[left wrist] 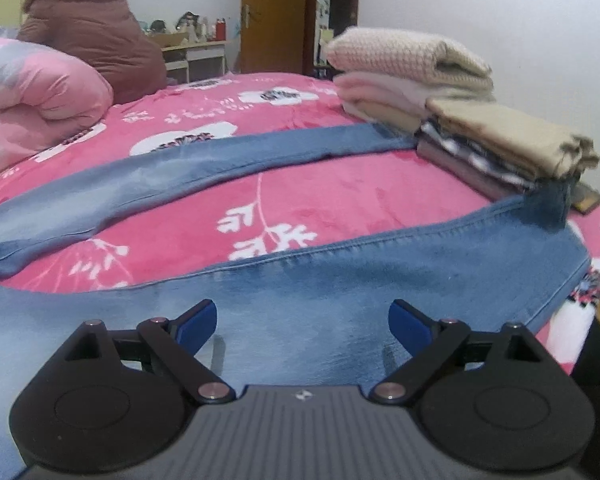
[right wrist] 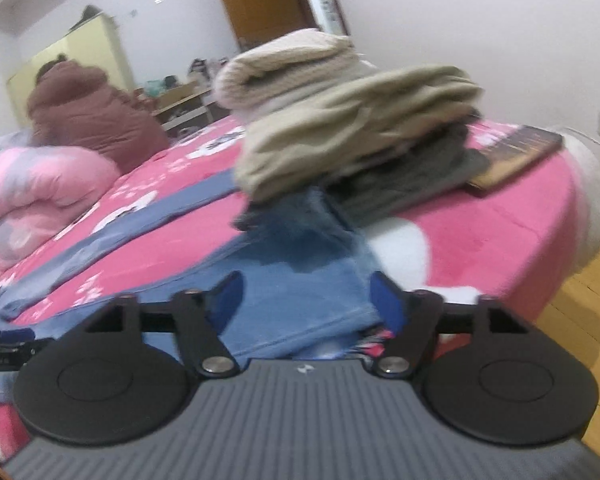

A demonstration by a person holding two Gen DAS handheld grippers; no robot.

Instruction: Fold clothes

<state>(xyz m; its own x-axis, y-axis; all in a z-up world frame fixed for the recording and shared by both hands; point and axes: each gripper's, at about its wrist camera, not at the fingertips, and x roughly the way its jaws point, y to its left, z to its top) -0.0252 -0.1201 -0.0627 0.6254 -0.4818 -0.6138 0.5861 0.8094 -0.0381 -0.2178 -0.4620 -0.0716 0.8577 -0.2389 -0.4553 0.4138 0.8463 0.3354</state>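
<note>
Now 1 jeans [left wrist: 320, 300], 2 folded stacks [left wrist: 480, 136]; left gripper [left wrist: 302, 326] & right gripper [right wrist: 306, 300] released.

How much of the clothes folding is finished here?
Done: two stacks of folded beige and pink clothes sit on the pink floral bedspread. In hand: nothing; the left gripper and right gripper hover open over the blue denim jeans. Left: the jeans lie spread out, unfolded.

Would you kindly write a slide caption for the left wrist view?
Open left gripper poised over blue jeans spread on a pink floral bed, folded clothes stacked beyond.
</note>
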